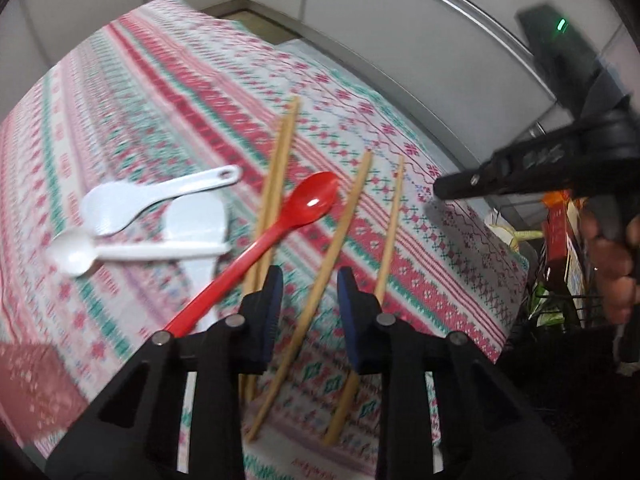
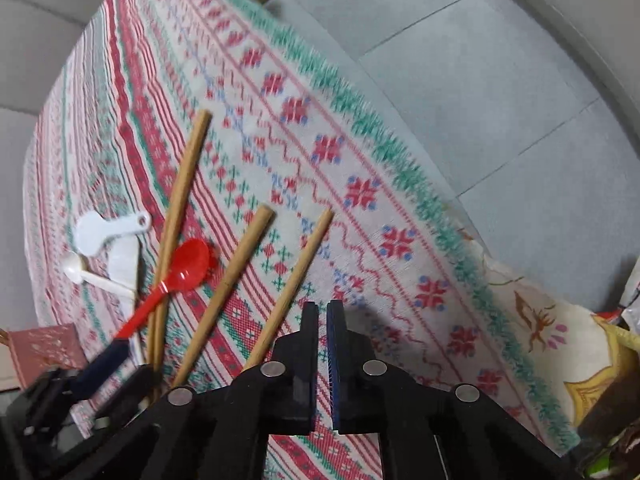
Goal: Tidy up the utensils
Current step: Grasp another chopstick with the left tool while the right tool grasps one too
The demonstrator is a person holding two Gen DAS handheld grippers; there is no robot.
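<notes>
Several wooden chopsticks lie on the patterned cloth; a red spoon lies across the left pair. Three white scoops lie to its left. My left gripper is open, hovering over the middle chopstick, holding nothing. My right gripper is shut and empty, just right of the chopsticks; it also shows in the left wrist view. The red spoon, the white scoops and the left gripper show in the right wrist view.
The cloth's fringed edge runs along the right, with grey floor beyond. A dark red box sits at the left. Packages in a wire basket stand past the table's right end.
</notes>
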